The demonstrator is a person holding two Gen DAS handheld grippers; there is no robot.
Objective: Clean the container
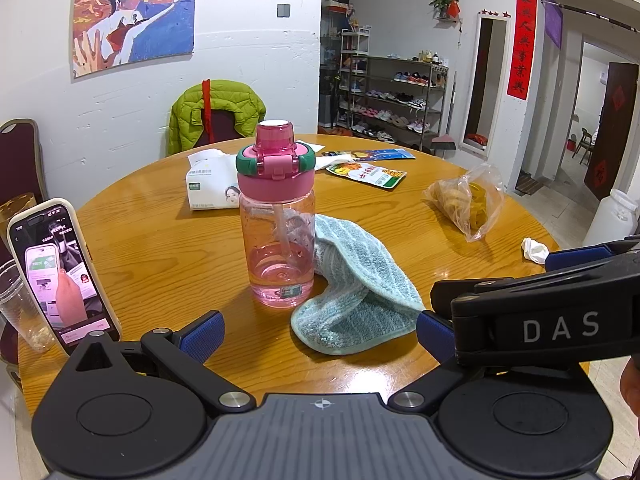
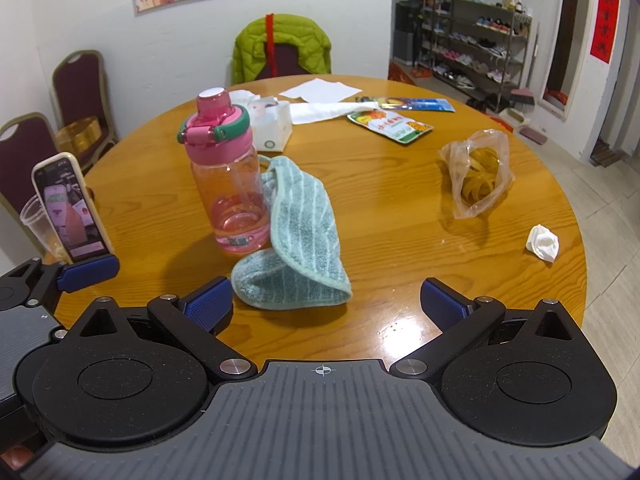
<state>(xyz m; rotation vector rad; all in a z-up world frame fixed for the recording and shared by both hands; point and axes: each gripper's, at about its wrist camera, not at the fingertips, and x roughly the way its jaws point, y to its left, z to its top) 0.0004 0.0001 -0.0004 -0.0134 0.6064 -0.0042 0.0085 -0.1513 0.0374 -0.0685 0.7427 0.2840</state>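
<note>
A pink see-through bottle (image 1: 276,216) with a pink and green flip lid stands upright on the round wooden table (image 1: 160,240); a straw shows inside it. A light blue striped towel (image 1: 352,292) lies folded against its right side. My left gripper (image 1: 318,336) is open near the table's front edge, short of the bottle, with nothing between its fingers. My right gripper (image 2: 326,302) is open too, and the towel (image 2: 304,232) has its near edge just ahead of the left fingertip (image 2: 210,304). The bottle (image 2: 228,176) stands ahead and to the left.
A phone (image 1: 60,268) with a lit screen leans on a clear plastic cup (image 1: 20,312) at the table's left edge. Farther back are a tissue pack (image 1: 212,184) and a snack packet (image 2: 390,124). A bag of yellow bands (image 2: 480,176) and a crumpled tissue (image 2: 543,242) lie right.
</note>
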